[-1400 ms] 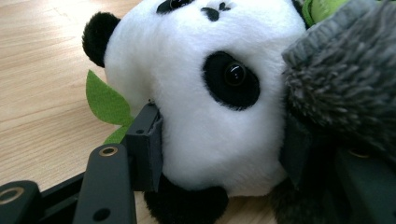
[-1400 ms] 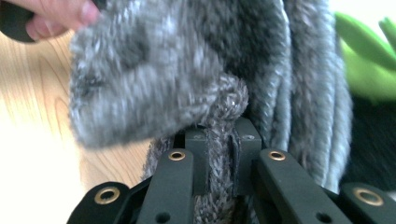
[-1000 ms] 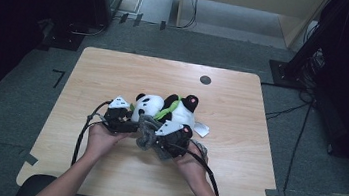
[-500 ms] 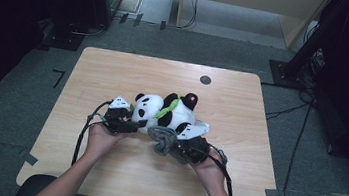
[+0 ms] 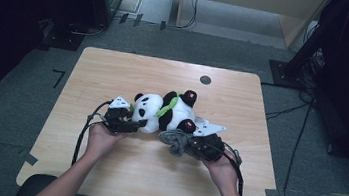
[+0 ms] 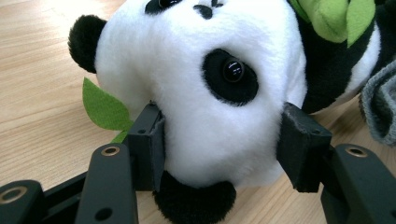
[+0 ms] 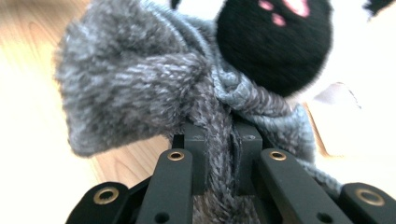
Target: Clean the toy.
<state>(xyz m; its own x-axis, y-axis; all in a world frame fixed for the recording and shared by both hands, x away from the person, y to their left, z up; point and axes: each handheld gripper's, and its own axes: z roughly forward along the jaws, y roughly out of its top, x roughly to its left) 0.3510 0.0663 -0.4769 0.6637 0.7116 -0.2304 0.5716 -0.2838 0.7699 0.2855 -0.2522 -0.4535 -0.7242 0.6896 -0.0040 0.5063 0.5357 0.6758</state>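
A black-and-white panda plush (image 5: 166,111) with a green leaf collar lies on its side in the middle of the wooden table (image 5: 115,70). My left gripper (image 5: 140,123) is shut on the panda's head (image 6: 205,93), and its pads (image 6: 152,140) press into the white fur on both sides. A green felt leaf (image 6: 102,107) sticks out behind the head. My right gripper (image 5: 184,143) sits at the panda's near side, shut on a grey knitted piece (image 7: 130,84) bunched between its jaws. The panda's black foot with pink pads (image 7: 275,42) lies just beyond the knit (image 5: 172,139).
A small round black disc (image 5: 205,79) sits near the table's far edge. Cables (image 5: 82,137) trail from both grippers toward the near edge. Dark equipment stands (image 5: 314,49) and cables line the floor around the table.
My right gripper has moved to the right along the panda's near side, carrying the grey knit with it. The left gripper has stayed on the head.
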